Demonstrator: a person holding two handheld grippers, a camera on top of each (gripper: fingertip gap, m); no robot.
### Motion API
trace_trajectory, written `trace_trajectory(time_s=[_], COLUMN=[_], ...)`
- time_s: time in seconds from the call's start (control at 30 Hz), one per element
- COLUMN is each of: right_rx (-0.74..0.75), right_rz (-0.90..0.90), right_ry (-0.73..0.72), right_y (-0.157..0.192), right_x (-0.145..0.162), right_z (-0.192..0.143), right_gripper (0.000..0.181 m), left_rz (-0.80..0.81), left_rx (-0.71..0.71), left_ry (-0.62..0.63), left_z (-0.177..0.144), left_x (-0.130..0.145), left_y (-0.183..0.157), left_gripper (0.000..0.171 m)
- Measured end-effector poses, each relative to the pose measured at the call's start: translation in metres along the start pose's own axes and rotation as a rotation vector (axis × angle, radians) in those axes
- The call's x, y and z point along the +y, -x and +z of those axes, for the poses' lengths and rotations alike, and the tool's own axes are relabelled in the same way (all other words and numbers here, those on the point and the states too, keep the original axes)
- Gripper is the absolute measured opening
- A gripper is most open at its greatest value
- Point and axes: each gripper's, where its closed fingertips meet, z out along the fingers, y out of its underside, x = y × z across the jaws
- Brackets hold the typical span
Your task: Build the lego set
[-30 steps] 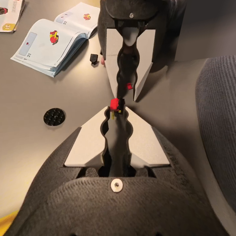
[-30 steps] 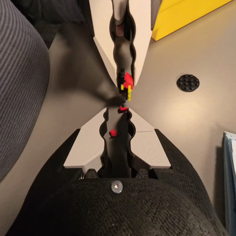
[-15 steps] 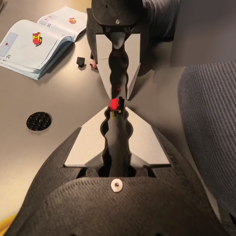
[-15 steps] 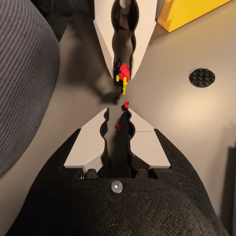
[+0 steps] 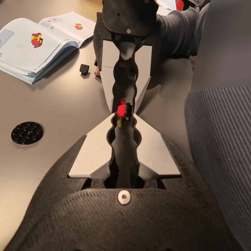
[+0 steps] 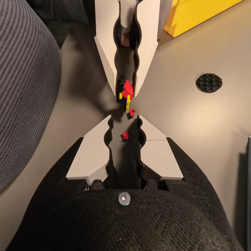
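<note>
Red, black and yellow, the small lego assembly sits pinched at the tips of the left gripper, jaws closed on it, held above the grey table; facing it tip to tip comes the right gripper, its jaws apart and gripping nothing; a small red clip piece shows just off the assembly's yellow end, between the two sets of tips; whether it touches the assembly I cannot tell; a second red stud piece lies on the table between the right fingers; off to one side, a black round plate; farther back, an open instruction booklet and a small black piece beside it; a yellow box at the table's far edge.
</note>
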Motion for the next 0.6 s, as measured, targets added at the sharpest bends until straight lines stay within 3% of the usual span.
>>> trace_trajectory(time_s=[0.3, 0.6], right_rx=[0.005, 0.035], right_rz=[-0.016, -0.075], right_ry=[0.005, 0.028], right_y=[0.001, 0.004], right_x=[-0.001, 0.002], right_z=[0.002, 0.005], right_gripper=[0.032, 0.033], left_rz=[0.023, 0.365], left_rx=[-0.016, -0.135], left_ry=[0.010, 0.058], left_z=[0.003, 0.011], left_x=[0.001, 0.004], left_y=[-0.001, -0.016], left_gripper=[0.020, 0.020])
